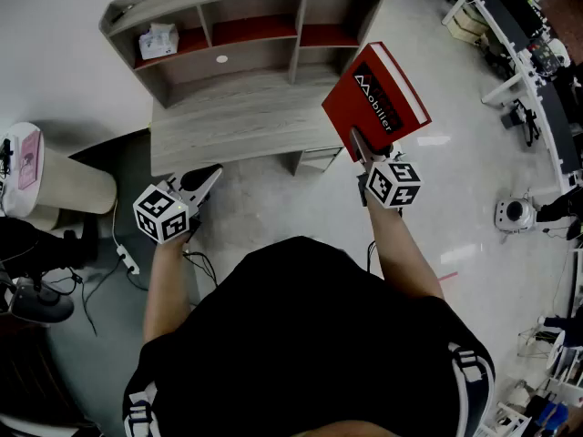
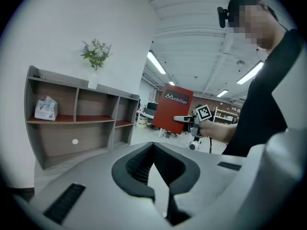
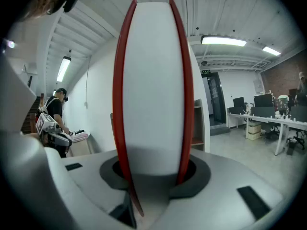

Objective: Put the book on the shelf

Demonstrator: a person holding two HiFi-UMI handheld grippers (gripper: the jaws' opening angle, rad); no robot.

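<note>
A red hardcover book (image 1: 378, 94) with white lettering is held up in the air, tilted, just right of the grey wooden shelf unit (image 1: 246, 25). My right gripper (image 1: 362, 144) is shut on its lower edge. In the right gripper view the book's white page edge (image 3: 153, 90) stands upright between the jaws and fills the middle. My left gripper (image 1: 208, 177) is shut and empty, low by the front edge of the desk top (image 1: 237, 116). The left gripper view shows the shelf (image 2: 76, 121) at left and the book (image 2: 171, 110) with the right gripper (image 2: 184, 119) on it.
A tissue box (image 1: 159, 41) lies in the shelf's left compartment, with a small white disc (image 1: 222, 59) below it. A vase of flowers (image 2: 95, 56) stands on top. A pale round stand (image 1: 55, 176) and cables (image 1: 127, 260) are at left, and office desks (image 1: 528, 44) at right.
</note>
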